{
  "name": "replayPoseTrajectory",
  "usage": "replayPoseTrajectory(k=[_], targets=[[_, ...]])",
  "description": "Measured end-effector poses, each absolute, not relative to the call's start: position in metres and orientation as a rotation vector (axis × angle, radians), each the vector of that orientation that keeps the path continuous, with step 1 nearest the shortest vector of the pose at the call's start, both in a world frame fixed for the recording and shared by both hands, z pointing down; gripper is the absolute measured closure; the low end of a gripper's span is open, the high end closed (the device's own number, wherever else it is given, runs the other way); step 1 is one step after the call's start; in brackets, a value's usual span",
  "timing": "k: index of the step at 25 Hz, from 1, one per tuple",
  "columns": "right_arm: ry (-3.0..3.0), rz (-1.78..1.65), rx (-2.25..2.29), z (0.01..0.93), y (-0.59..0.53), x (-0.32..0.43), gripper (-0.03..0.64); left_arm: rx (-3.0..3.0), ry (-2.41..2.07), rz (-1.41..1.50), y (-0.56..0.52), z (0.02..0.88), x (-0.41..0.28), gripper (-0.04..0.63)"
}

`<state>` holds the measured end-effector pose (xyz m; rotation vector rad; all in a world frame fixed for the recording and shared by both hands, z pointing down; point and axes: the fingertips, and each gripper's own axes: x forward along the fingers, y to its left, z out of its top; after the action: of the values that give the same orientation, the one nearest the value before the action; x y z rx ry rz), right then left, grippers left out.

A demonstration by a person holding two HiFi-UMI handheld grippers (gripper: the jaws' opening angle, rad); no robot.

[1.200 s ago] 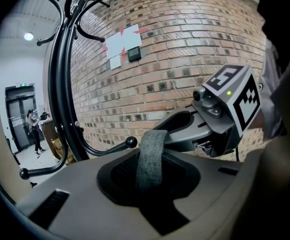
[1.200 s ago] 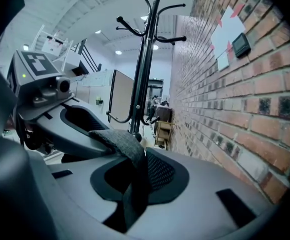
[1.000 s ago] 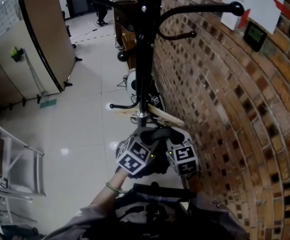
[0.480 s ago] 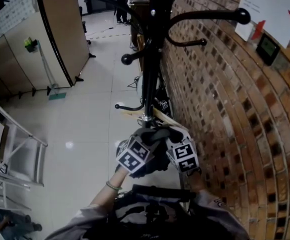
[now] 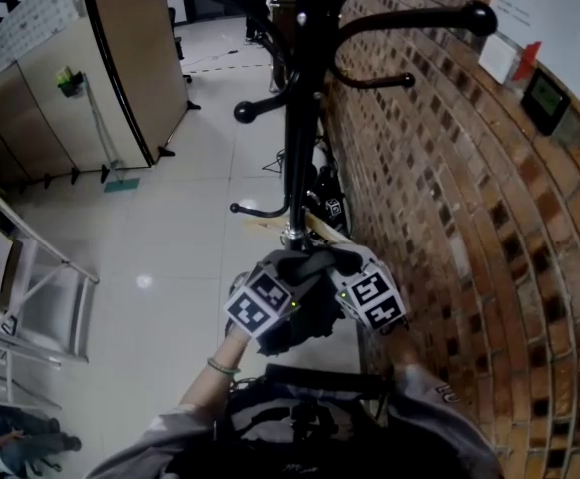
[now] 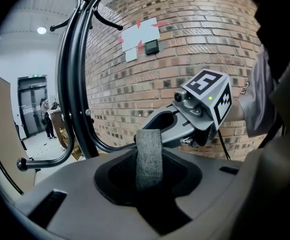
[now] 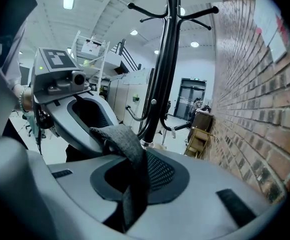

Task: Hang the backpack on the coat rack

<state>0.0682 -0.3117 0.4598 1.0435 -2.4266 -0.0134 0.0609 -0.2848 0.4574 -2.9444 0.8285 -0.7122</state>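
Brick wall (image 5: 449, 228) ran beside the coat rack (image 5: 299, 118), before which the backpack (image 5: 309, 417) sat low by the person's chest, its strap (image 6: 148, 156) clamped in the right gripper (image 5: 341, 262) and between the opening jaws of the left gripper (image 5: 288, 267).

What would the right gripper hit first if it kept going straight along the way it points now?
Most likely the coat rack's black pole, which stands almost dead ahead of the right gripper, beyond the grey strap between its jaws. Depth is unclear.
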Motion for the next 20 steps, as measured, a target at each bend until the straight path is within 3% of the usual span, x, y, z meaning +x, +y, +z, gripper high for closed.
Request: replayPoseTrajectory(k=[7, 20], targets=[[-2.393, -0.055, 0.864, 0.472, -0.326, 0.065, 0.551, -3.049, 0.799, -0.679, -0.289, 0.46, 0.058, 0.433], [-2.411, -0.013, 0.932, 0.492, -0.349, 0.061, 0.549, -3.062, 0.919, -0.65, -0.316, 0.471, 0.051, 0.439]])
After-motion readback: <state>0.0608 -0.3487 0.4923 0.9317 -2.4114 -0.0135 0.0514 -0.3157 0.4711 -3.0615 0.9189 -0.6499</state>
